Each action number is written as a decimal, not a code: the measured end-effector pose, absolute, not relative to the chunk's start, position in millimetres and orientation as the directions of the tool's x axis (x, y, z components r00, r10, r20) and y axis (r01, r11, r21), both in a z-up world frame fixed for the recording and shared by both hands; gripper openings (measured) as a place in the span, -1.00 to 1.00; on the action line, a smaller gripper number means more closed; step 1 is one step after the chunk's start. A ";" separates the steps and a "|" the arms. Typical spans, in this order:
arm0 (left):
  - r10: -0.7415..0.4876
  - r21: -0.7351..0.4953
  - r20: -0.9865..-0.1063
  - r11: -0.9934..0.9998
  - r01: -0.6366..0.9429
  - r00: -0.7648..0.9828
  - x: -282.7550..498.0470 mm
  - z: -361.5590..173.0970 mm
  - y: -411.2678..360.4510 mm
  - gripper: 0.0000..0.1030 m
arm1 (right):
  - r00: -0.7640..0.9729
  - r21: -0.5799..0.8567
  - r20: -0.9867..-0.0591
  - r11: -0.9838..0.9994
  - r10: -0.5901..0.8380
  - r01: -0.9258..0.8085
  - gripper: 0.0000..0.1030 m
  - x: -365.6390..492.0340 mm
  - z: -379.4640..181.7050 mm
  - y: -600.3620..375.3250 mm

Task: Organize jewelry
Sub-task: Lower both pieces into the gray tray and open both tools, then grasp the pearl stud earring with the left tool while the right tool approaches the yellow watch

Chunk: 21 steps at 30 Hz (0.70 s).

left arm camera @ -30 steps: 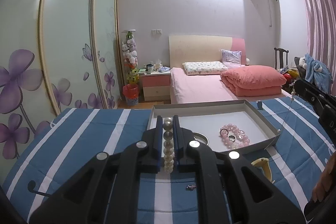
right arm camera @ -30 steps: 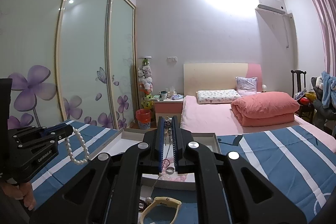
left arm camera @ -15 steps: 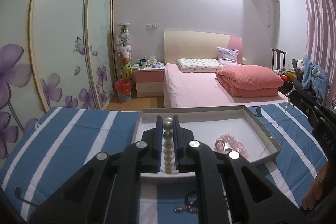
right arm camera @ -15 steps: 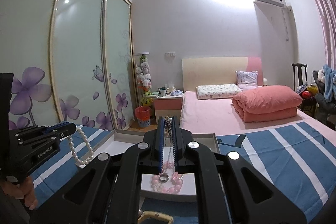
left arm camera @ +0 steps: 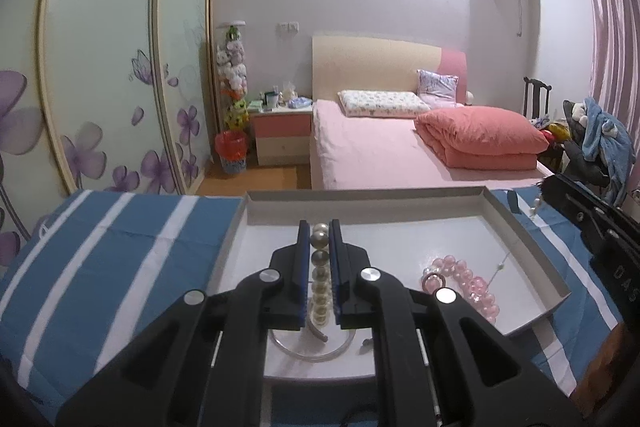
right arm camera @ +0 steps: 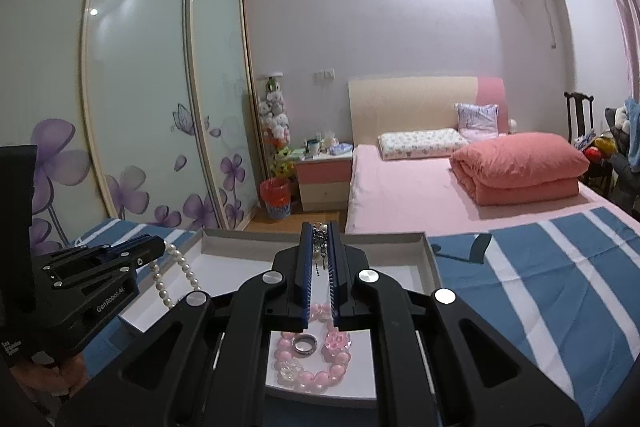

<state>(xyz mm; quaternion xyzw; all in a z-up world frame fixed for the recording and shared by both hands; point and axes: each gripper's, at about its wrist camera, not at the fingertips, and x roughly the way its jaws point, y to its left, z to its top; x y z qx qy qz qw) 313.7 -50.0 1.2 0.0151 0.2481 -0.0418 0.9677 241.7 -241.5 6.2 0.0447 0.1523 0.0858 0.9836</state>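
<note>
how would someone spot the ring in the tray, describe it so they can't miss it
Start at the shallow white tray on the blue striped cloth. Inside lies a pink bead bracelet; the ring rests on its beads, the only plain silver metal band there.

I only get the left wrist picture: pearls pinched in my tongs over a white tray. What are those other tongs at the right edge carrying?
Observer: The right tongs are shut on a thin silver chain, held above the tray.
Visitor: And how do my pearls hang underneath?
Observer: From the left tongs the pearl strand droops in a loop over the tray's left side.
Visitor: What lies below that chain?
Observer: In the right wrist view, the pink bead bracelet shows just under those tongs, with a silver ring lying inside its loop.
</note>
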 end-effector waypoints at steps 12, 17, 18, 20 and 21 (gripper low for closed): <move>-0.116 -0.037 -0.510 0.993 0.113 0.852 326.4 -7.5 -47.5 -0.58 | 0.927 0.140 -0.321 0.978 0.194 -0.157 -0.37 246.4 6.0 -244.7; -0.121 -0.054 -0.497 0.993 0.109 0.859 316.9 3.6 -38.2 -0.58 | 0.930 0.156 -0.313 0.976 0.193 -0.150 -0.37 238.5 13.2 -250.3; -0.120 -0.056 -0.492 0.993 0.106 0.862 312.1 7.2 -34.1 -0.58 | 0.931 0.155 -0.310 0.976 0.192 -0.150 -0.37 235.1 15.5 -251.5; -0.118 -0.054 -0.484 0.993 0.104 0.867 301.6 12.0 -28.2 -0.57 | 0.932 0.159 -0.309 0.976 0.191 -0.148 -0.37 229.1 17.4 -253.2; -0.118 -0.051 -0.482 0.993 0.106 0.868 294.0 13.9 -26.1 -0.55 | 0.931 0.162 -0.310 0.976 0.193 -0.148 -0.37 224.1 18.5 -254.2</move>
